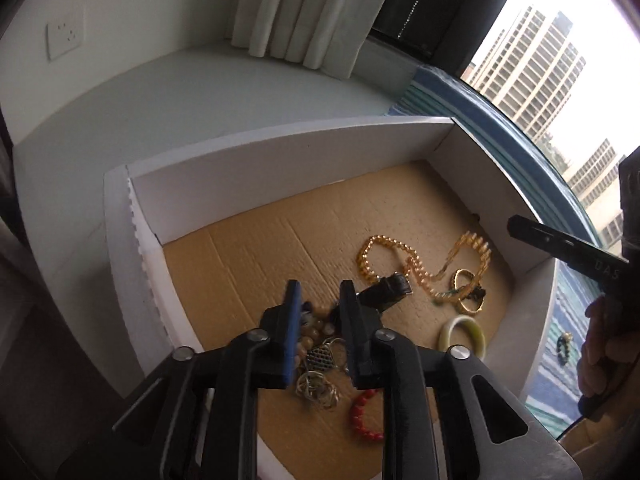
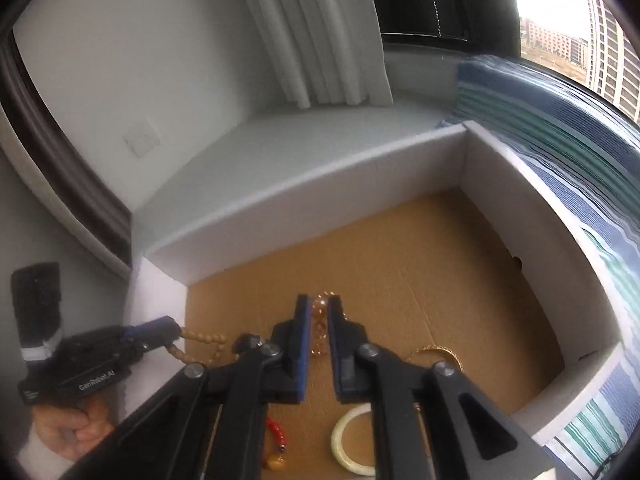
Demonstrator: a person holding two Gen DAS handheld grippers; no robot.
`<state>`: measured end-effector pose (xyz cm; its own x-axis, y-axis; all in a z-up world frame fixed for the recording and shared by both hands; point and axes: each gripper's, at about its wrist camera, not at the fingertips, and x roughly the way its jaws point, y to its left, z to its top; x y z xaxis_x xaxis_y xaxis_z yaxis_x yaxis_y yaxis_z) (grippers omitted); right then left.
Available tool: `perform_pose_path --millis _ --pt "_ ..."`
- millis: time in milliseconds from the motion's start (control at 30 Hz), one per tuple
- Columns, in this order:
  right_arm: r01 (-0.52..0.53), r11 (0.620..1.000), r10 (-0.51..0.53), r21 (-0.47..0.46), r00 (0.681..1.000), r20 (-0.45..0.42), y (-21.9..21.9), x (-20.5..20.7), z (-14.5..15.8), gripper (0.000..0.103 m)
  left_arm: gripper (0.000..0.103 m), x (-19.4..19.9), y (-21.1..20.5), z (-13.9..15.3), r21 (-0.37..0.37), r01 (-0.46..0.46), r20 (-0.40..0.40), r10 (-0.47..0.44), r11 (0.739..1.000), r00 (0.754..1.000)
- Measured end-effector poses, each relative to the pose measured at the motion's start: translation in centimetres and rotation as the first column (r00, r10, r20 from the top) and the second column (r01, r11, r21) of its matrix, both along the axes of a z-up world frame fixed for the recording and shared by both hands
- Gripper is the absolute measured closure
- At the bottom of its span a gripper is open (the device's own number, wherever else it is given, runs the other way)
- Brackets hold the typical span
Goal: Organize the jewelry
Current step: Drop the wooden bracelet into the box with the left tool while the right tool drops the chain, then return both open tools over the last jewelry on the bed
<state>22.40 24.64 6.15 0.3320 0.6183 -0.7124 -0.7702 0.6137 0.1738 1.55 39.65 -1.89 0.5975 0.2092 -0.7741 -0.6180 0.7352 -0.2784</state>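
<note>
The left wrist view alone shows the whole heap of jewelry in the white cardboard box [image 1: 280, 160]: a gold bead necklace [image 1: 376, 256] toward the far right corner, gold bangles [image 1: 468, 292] beside it, a pale jade bangle [image 1: 464, 336] near the right wall, a red bead bracelet [image 1: 362, 416] at the near edge. The right wrist view alone shows a hand [image 2: 72, 428] gripping the left claw [image 2: 168, 330], which touches a string of tan beads [image 2: 200, 340] at the left wall. In its own view the left claw [image 1: 320, 308] stands apart, nothing pinched. The right claw [image 2: 319, 312] is nearly together over a gold chain [image 2: 320, 320]; whether it pinches it cannot be told.
</note>
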Motion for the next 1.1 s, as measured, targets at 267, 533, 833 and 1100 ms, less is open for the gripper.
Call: perform_pose_path --millis 267,533,833,1100 --pt "-0.019 0.996 -0.011 0.088 0.947 0.321 -8.6 -6.5 6.3 0.027 0.013 -1.4 -8.0 6.1 0.277 0.009 0.127 -0.046 0.961 0.991" --pt "0.211 0.973 -0.231 0.097 0.833 0.503 -22.5 -12.1 1.7 0.019 0.000 1.3 -22.7 5.9 0.348 0.282 0.197 -0.363 0.894 0.911" --pt "0.644 0.765 -0.616 0.013 0.725 0.308 -38.7 -11.3 -13.5 0.019 0.001 9.8 -35.0 -5.0 0.220 0.523 0.024 -0.541 0.823 0.841" --pt "0.810 0.585 -0.793 -0.027 0.579 0.188 -48.7 -9.2 -18.2 0.019 0.001 13.0 -39.3 -8.9 0.270 0.599 -0.109 -0.594 0.754 0.797"
